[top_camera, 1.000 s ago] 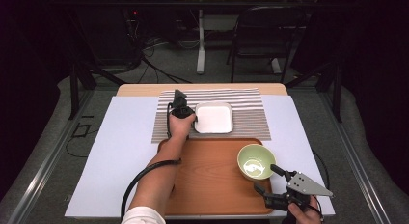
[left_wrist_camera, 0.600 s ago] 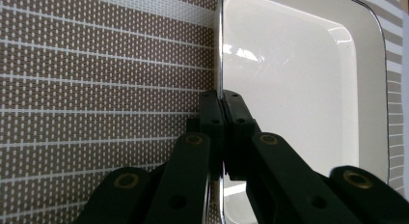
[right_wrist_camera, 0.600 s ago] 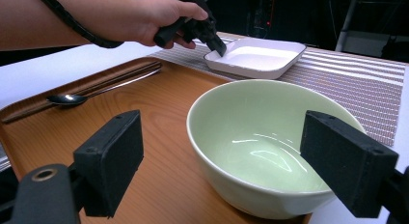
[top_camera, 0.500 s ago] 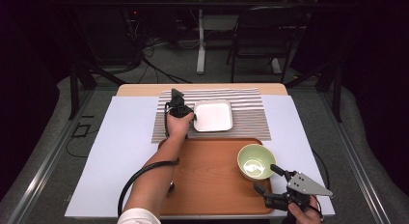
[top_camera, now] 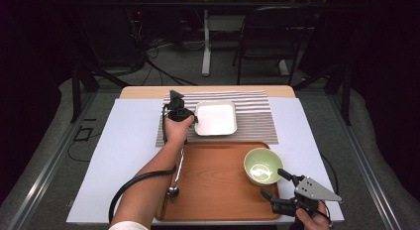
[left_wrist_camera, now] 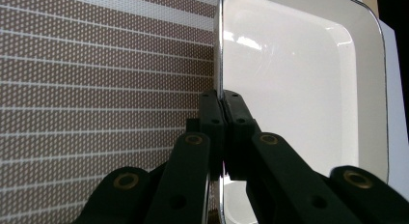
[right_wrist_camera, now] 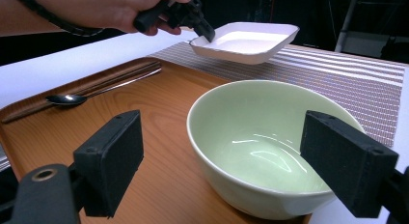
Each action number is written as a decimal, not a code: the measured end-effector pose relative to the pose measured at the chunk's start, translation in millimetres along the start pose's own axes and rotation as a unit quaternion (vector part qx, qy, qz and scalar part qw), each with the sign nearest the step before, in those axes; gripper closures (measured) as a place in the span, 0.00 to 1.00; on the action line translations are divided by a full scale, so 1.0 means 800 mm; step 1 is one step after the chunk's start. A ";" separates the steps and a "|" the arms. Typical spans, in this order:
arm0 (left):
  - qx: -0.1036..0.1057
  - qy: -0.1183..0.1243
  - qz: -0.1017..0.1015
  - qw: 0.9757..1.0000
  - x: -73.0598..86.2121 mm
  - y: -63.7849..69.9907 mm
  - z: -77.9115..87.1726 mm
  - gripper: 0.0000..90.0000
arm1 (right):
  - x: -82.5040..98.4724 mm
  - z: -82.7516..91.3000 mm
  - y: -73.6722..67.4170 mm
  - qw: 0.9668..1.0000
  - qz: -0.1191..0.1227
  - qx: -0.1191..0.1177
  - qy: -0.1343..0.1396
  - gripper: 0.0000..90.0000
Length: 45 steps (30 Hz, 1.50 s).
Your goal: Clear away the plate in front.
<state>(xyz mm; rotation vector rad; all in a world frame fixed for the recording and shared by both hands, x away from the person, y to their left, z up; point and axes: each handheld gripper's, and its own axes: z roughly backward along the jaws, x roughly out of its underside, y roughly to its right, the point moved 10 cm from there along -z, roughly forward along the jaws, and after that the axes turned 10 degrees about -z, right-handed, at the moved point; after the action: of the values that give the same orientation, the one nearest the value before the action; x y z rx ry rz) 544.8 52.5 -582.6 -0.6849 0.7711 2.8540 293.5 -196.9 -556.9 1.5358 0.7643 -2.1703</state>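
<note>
From the high view, the left gripper [top_camera: 184,112] grips the left rim of a white square dish [top_camera: 216,118] over a striped placemat [top_camera: 252,122] at the far side of the counter [top_camera: 124,155], while the right gripper [top_camera: 275,186] sits near right beside a green bowl [top_camera: 263,166] on a wooden tray [top_camera: 218,183]. The left gripper view shows its jaws clamped on the dish's thin rim. The right gripper view shows its jaws wide apart on either side of the bowl without touching it, the dish held tilted, clear of the placemat, and a spoon [right_wrist_camera: 72,99] on the tray's left.

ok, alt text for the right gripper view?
Open right gripper jaws flank a pale green bowl on a wooden tray. Behind, the left gripper lifts a white square dish over a striped mat.
</note>
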 end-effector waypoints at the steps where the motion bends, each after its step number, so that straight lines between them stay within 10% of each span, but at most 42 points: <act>1: 0.000 0.000 0.002 1.000 0.001 0.000 0.003 0.99 | 0.000 0.000 0.000 1.000 0.000 0.000 0.000 0.16; 45: 0.017 -0.040 -0.003 0.999 0.151 0.013 0.065 0.99 | 0.000 -0.001 -0.001 1.000 0.001 0.001 0.000 0.16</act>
<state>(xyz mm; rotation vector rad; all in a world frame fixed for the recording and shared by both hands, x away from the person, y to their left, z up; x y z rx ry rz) 414.4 67.5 -592.4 -0.5645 0.8014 2.8372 293.6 -195.7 -556.6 1.5361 0.7606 -2.1693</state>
